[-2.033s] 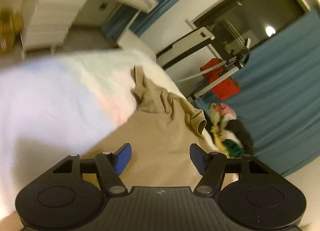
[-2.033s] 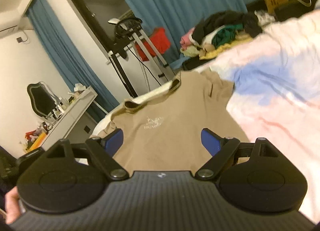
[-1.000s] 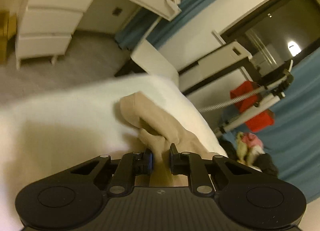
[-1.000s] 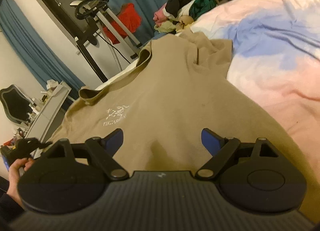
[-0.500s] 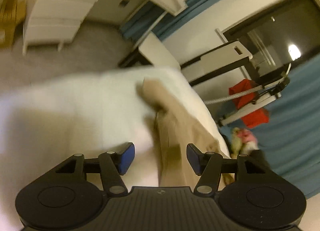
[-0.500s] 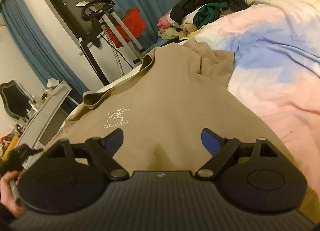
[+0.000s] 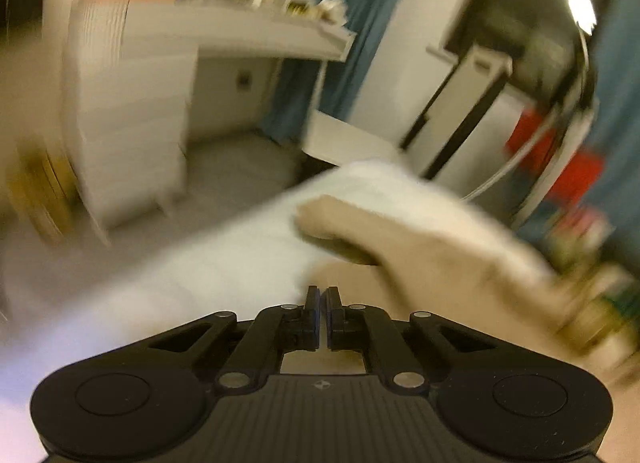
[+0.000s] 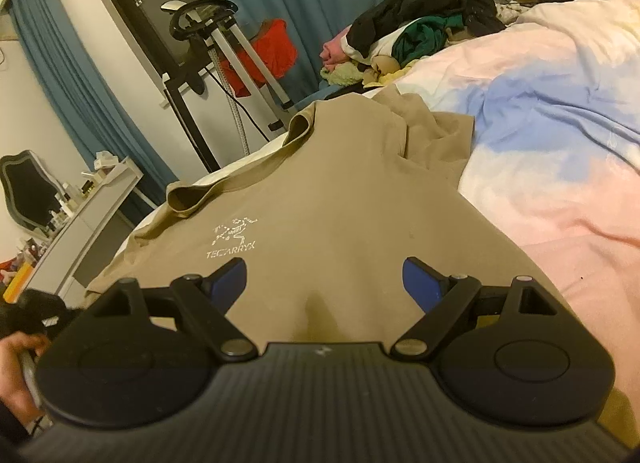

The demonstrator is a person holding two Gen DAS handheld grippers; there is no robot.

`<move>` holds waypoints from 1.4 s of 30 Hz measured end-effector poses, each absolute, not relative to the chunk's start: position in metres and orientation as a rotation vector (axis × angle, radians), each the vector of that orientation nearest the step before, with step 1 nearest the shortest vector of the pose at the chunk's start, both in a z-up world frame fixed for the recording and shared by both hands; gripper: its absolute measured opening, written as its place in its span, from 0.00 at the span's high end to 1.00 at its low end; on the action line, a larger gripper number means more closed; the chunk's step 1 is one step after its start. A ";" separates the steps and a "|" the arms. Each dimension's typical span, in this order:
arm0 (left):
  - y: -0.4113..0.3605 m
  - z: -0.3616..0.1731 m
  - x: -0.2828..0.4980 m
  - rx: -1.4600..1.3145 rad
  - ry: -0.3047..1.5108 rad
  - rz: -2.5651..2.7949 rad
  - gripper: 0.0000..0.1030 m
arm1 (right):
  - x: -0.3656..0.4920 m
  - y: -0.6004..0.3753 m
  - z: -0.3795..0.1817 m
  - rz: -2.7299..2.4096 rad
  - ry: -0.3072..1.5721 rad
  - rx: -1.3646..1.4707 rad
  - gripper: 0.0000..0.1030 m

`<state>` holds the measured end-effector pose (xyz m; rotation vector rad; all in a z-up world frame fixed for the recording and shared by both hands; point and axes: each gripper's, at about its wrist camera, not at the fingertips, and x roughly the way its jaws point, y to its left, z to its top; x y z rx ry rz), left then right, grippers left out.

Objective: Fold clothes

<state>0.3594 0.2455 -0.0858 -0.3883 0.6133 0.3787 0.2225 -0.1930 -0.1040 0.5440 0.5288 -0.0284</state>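
Note:
A tan T-shirt (image 8: 340,203) with a white chest logo lies spread face up on the bed, its collar toward the far edge. My right gripper (image 8: 324,279) hovers open over the shirt's lower middle, nothing between its blue pads. In the blurred left wrist view, my left gripper (image 7: 322,303) has its pads closed to a thin slit at the near-left edge of the shirt (image 7: 420,259), seemingly pinching the cloth. A rumpled sleeve lies ahead of it. A person's hand (image 8: 16,375) shows at the lower left of the right wrist view.
A pastel pink and blue duvet (image 8: 560,143) covers the bed to the right of the shirt. A pile of clothes (image 8: 420,35) sits at the far end. An exercise machine (image 8: 224,43) and a white desk (image 7: 132,123) stand beyond the bed's left side.
My left gripper went from open beside the sleeve to shut at the shirt's edge and is swinging fast. The right gripper stayed open over the shirt, barely shifting.

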 end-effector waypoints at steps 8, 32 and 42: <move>0.175 -0.049 0.294 -0.139 0.602 0.186 0.48 | 0.212 -0.183 -0.097 -0.022 0.503 0.433 0.16; 0.089 -0.043 0.069 -0.165 0.430 -0.103 0.03 | 0.085 -0.166 -0.014 0.100 0.325 0.231 0.16; 0.092 -0.048 0.062 -0.154 0.423 -0.085 0.02 | 0.108 -0.187 -0.027 0.155 0.365 0.393 0.28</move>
